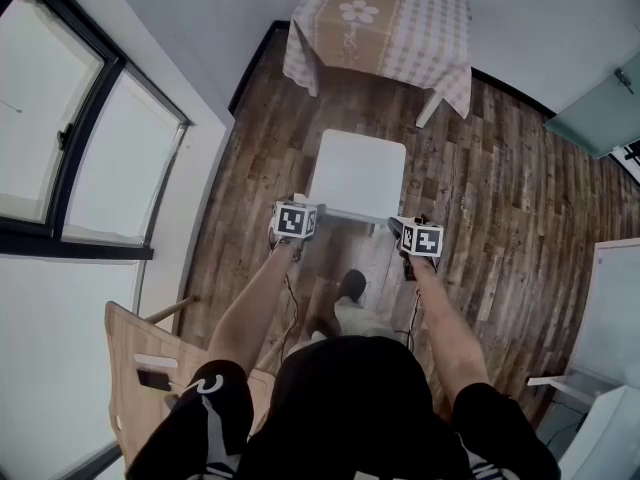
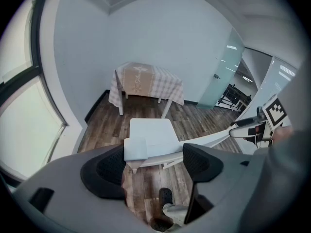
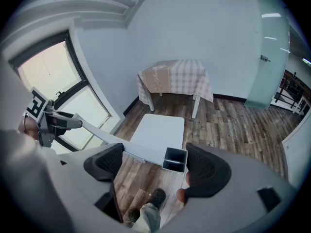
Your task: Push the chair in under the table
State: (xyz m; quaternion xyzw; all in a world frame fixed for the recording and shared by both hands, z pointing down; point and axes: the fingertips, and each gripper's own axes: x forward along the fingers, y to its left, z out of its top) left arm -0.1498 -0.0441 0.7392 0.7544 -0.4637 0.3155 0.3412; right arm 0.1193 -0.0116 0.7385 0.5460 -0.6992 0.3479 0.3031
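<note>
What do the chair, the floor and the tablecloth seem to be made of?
The chair: smooth matt white, hollow at one open end, so perhaps painted metal or plastic.
The floor: brown planks with grain, wood or laminate.
The tablecloth: checked fabric, hanging in soft folds.

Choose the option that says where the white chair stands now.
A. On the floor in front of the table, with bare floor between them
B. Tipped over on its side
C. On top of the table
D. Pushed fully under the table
A: in the head view the white chair stands upright, and a strip of wooden floor shows between its seat and the table.
</note>
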